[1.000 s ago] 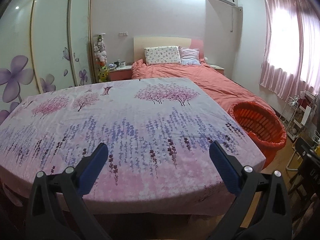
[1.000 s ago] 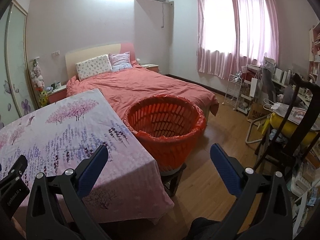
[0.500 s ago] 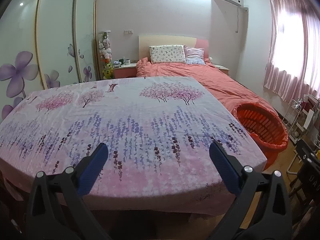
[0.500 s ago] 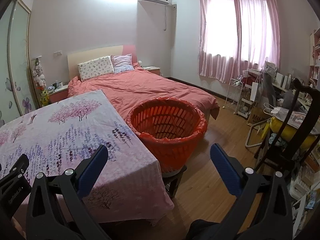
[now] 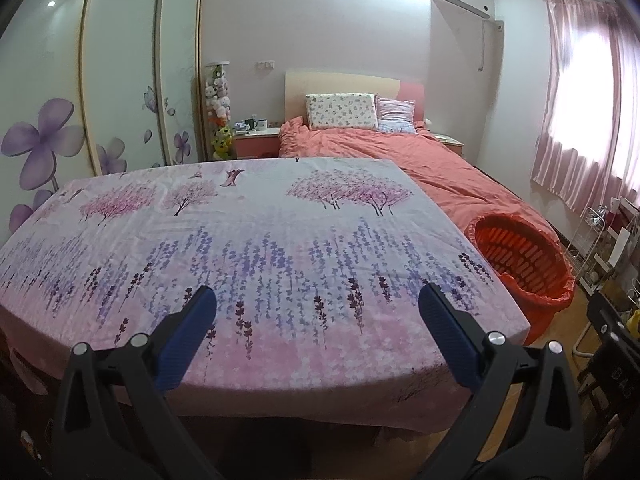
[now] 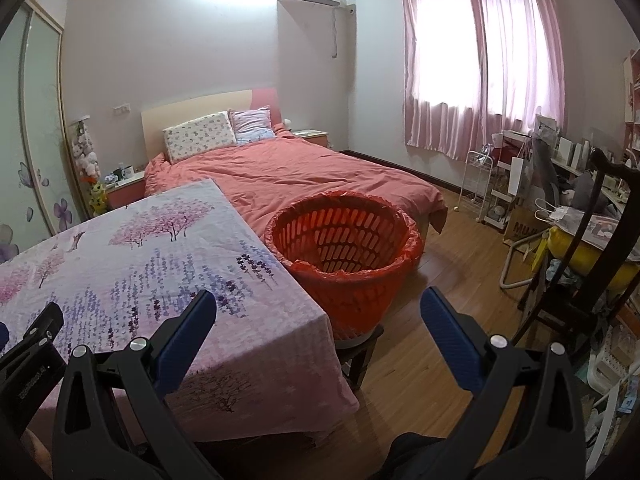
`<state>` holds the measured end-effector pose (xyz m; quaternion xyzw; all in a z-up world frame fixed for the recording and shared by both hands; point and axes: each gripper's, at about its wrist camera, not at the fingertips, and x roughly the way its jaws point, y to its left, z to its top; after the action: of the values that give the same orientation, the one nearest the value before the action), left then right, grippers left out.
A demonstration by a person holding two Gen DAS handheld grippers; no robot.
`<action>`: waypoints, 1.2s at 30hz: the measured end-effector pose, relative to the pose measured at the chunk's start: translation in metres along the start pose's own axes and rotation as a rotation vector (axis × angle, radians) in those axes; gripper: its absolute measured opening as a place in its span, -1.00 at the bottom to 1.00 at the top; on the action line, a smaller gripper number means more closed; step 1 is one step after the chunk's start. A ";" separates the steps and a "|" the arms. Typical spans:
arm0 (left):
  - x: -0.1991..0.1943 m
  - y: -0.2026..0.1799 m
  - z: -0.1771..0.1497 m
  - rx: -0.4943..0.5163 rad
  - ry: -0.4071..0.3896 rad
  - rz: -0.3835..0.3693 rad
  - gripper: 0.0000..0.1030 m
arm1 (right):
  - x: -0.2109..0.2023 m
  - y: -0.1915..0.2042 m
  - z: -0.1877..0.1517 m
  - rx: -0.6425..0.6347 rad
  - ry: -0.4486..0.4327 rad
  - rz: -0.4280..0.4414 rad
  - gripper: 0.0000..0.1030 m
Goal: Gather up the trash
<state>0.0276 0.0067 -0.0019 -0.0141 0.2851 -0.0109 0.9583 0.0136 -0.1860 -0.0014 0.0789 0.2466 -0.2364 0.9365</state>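
Left wrist: left tool spread above floral cloth; basket right.

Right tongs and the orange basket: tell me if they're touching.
Apart. The right wrist view shows the open right tongs empty, with bare floor and tablecloth between their tips and the orange basket standing farther ahead beside the table.

Left wrist cam sits at the near edge of the floral-cloth table, facing across it toward the bed. Right wrist cam angled rightward — table corner, orange basket, floor. Shared — table, basket, bed.
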 end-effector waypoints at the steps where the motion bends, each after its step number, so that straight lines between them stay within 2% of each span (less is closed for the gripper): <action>1: 0.000 0.001 0.000 -0.004 0.001 0.001 0.92 | 0.000 0.000 -0.001 0.000 0.000 0.000 0.96; 17: -0.003 0.005 -0.001 -0.014 0.002 0.007 0.92 | 0.001 0.002 -0.002 0.005 0.028 0.007 0.96; 36: -0.004 0.004 0.000 -0.013 0.002 0.005 0.92 | -0.001 0.000 -0.002 0.005 0.015 0.005 0.96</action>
<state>0.0246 0.0109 -0.0002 -0.0195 0.2860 -0.0066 0.9580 0.0119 -0.1852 -0.0021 0.0839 0.2529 -0.2339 0.9350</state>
